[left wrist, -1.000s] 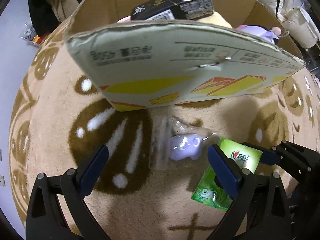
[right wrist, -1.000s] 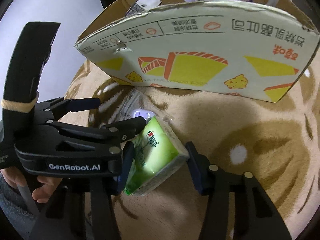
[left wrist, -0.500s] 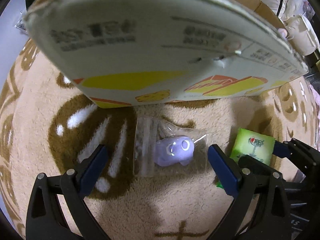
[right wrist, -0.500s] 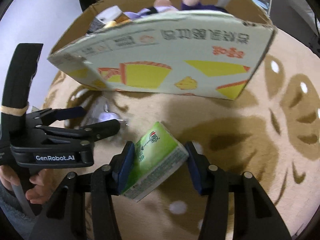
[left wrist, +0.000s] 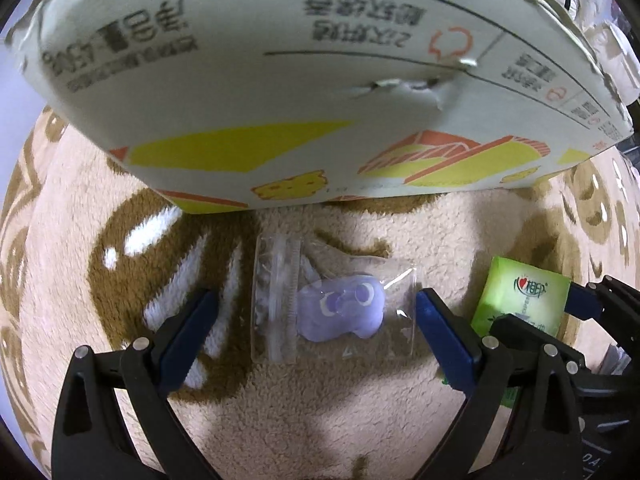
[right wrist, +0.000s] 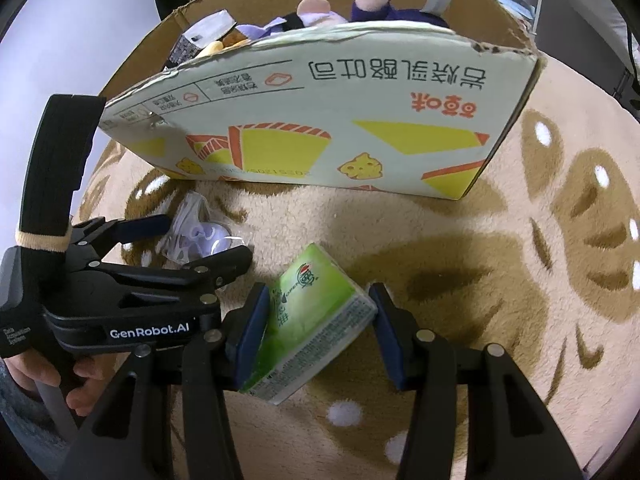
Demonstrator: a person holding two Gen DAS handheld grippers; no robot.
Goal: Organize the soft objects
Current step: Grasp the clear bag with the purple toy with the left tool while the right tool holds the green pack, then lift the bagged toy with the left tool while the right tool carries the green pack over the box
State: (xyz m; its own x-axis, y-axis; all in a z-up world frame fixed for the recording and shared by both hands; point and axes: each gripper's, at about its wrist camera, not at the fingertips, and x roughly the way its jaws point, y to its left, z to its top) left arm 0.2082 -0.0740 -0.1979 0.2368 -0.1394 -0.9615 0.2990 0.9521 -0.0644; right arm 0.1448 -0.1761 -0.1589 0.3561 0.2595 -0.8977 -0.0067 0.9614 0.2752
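My left gripper [left wrist: 316, 322] wide open, straddling bagged purple toy [left wrist: 340, 314] on rug [left wrist: 320, 420], not touching. Right gripper [right wrist: 316, 332] clamped on green tissue pack [right wrist: 308, 320], lifted off rug, w/ cardboard box [right wrist: 320, 128] ahead, plushies inside.

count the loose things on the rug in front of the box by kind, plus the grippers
green tissue pack: 1
clear zip bag with a purple toy: 1
grippers: 2, left gripper and right gripper
total: 4
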